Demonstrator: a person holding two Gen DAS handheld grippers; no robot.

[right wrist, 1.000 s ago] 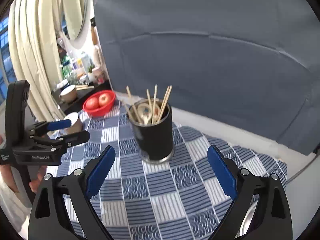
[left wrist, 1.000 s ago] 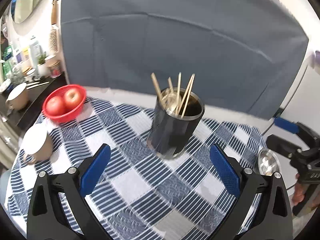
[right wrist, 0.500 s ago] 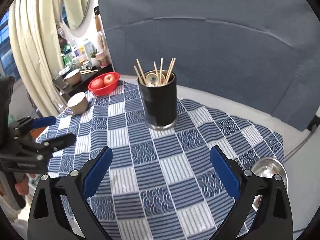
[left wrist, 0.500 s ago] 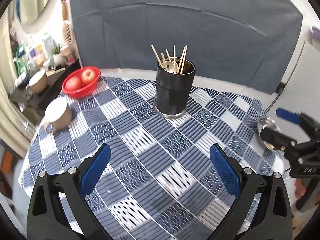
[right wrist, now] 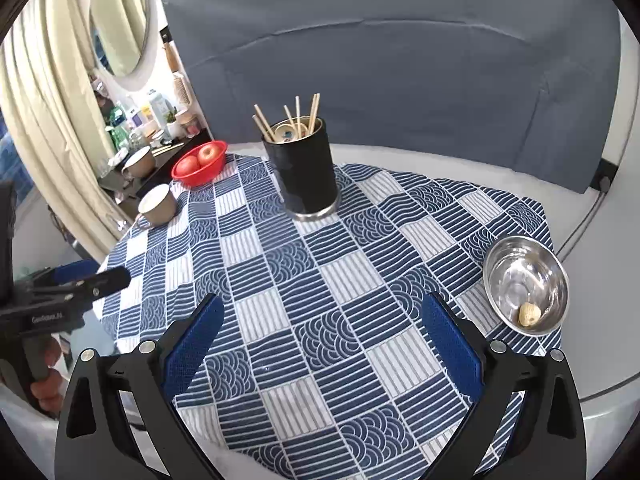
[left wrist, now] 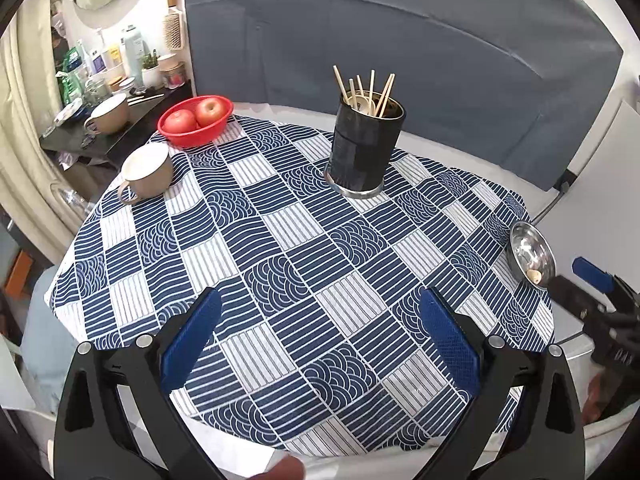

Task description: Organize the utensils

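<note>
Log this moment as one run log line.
left gripper: open, empty | right gripper: open, empty | chopsticks: standing in black holder | tablecloth: no loose utensils visible

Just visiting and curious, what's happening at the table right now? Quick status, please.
Left gripper open, empty. Right gripper open, empty. Chopsticks and spoon standing in black holder. No loose utensils on the checked cloth; path unobstructed.

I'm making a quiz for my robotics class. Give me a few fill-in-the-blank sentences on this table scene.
1. The chopsticks stand in a ____ holder.
2. The red basket holds two ____.
3. The steel bowl sits near the cloth's ____ edge.
4. The left gripper and right gripper are both ____.

Missing words: black; apples; right; open
</note>
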